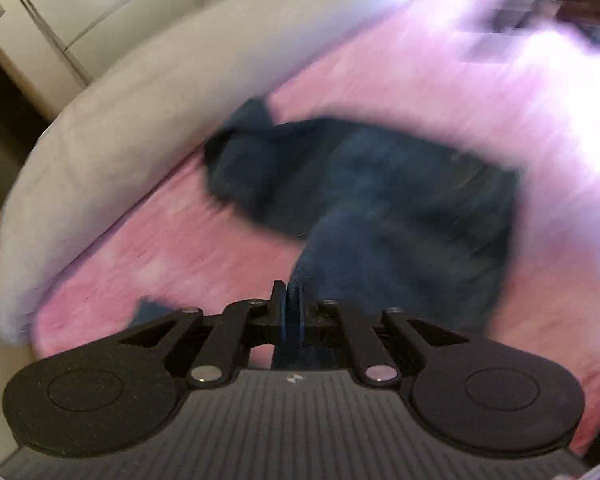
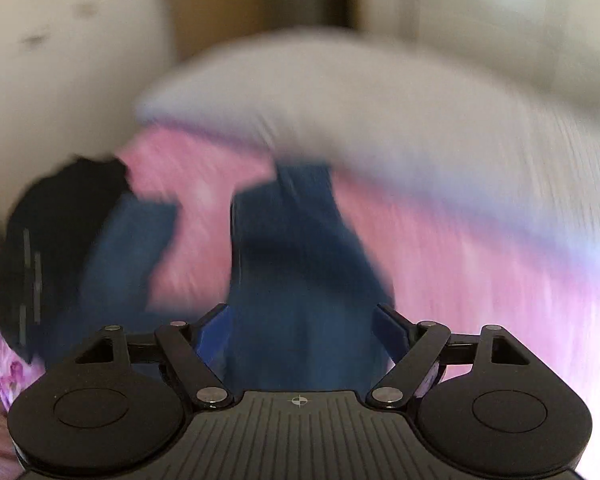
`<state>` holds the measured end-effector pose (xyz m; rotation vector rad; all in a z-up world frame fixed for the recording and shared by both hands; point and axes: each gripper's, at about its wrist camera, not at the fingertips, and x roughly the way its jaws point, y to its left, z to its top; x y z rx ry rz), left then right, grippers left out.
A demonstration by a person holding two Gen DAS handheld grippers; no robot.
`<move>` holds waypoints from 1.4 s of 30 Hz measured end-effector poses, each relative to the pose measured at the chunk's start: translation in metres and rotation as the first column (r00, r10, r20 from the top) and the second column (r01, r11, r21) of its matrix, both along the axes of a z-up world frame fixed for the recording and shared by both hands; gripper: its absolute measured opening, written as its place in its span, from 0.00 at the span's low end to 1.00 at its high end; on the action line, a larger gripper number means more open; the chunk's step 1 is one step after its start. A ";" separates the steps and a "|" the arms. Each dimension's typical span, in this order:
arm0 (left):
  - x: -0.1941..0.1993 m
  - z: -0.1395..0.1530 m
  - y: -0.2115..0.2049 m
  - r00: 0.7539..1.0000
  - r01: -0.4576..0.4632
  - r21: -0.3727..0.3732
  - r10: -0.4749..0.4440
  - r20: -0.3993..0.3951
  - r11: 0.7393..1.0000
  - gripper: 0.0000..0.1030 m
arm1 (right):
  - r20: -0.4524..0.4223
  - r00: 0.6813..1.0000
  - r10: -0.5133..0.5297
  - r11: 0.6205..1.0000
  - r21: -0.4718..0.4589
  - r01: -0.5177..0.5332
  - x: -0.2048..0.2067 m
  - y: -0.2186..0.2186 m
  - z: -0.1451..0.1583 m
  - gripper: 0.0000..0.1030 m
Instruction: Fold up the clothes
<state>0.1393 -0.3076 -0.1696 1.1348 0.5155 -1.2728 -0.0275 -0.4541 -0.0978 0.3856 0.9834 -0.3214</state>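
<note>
A dark blue garment [image 1: 380, 192] lies crumpled on the pink bed sheet [image 1: 172, 248]. My left gripper [image 1: 294, 296] is shut on a strip of that blue cloth, which rises from the heap up to the pinched fingers. In the right wrist view the blue garment [image 2: 300, 248] stretches away from my right gripper [image 2: 302, 320]. Its jaws stand wide apart and the cloth shows in the gap between them, with the blue pads [image 2: 214, 332] not pressing on it. Both views are blurred by motion.
A long white pillow or rolled duvet [image 1: 112, 132] runs along the far side of the sheet [image 2: 480, 288], also seen as a pale mass [image 2: 360, 104]. White cupboard doors [image 1: 80, 4] stand behind. A blurred dark shape [image 2: 52, 232] sits at the left edge.
</note>
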 end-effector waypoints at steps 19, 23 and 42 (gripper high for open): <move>-0.190 -0.154 0.082 0.869 0.345 0.358 -0.439 0.229 0.868 0.65 | -0.028 0.768 -0.639 0.593 0.618 0.516 -0.071 -0.063 -0.198 0.24; -0.208 -0.177 0.061 0.854 0.325 0.414 -0.451 0.257 0.850 0.22 | 0.065 0.883 -0.466 0.759 0.542 0.360 -0.088 -0.098 -0.153 0.19; -0.509 -0.005 -0.123 0.740 0.362 0.007 -0.283 -0.610 0.932 0.45 | -0.040 0.968 -0.246 0.950 -0.206 0.233 -0.264 -0.277 0.012 0.47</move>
